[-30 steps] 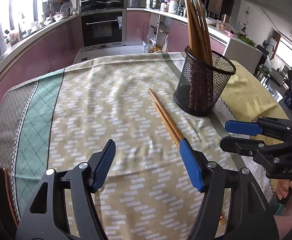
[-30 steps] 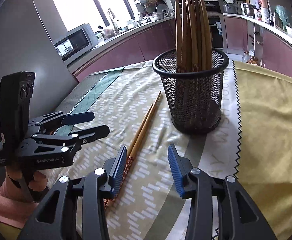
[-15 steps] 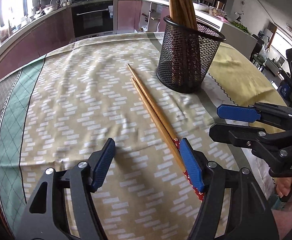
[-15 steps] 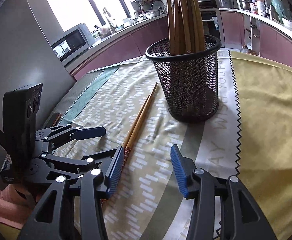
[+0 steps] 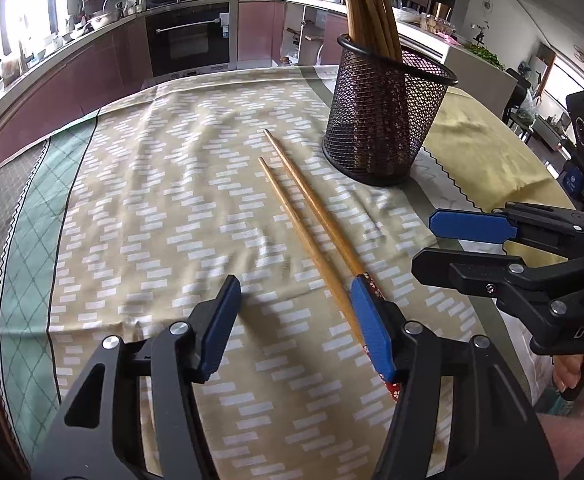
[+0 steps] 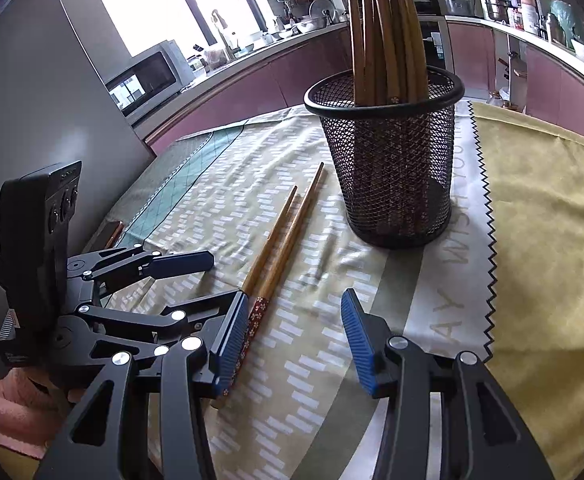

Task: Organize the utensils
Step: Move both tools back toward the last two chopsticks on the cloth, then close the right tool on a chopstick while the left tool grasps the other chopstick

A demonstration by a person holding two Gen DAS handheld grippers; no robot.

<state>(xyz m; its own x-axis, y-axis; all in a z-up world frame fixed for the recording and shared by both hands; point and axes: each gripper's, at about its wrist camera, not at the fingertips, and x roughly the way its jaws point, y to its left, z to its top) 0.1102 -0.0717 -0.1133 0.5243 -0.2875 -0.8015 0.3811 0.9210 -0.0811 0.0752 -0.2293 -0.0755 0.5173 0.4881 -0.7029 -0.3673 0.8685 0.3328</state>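
Note:
Two wooden chopsticks [image 5: 311, 220] lie side by side on the patterned tablecloth, thick red-patterned ends toward me; they also show in the right wrist view [image 6: 280, 248]. A black mesh holder [image 5: 383, 120] with several chopsticks upright stands beyond them, also in the right wrist view [image 6: 391, 168]. My left gripper [image 5: 295, 324] is open and empty, low over the cloth, its right finger beside the chopsticks' thick ends. My right gripper [image 6: 295, 336] is open and empty, its left finger next to the same ends. Each gripper shows in the other's view: the right one [image 5: 467, 240], the left one [image 6: 208, 280].
The tablecloth [image 5: 152, 200] has a green band at the left and a yellow part [image 6: 551, 220] at the right. Kitchen counters and an oven [image 5: 192, 40] lie beyond the table's far edge. A microwave [image 6: 148, 76] stands on the counter.
The left gripper has moved forward and lower, so its right finger now sits by the chopsticks' thick ends. The right gripper has crept closer to the holder. Both stay open.

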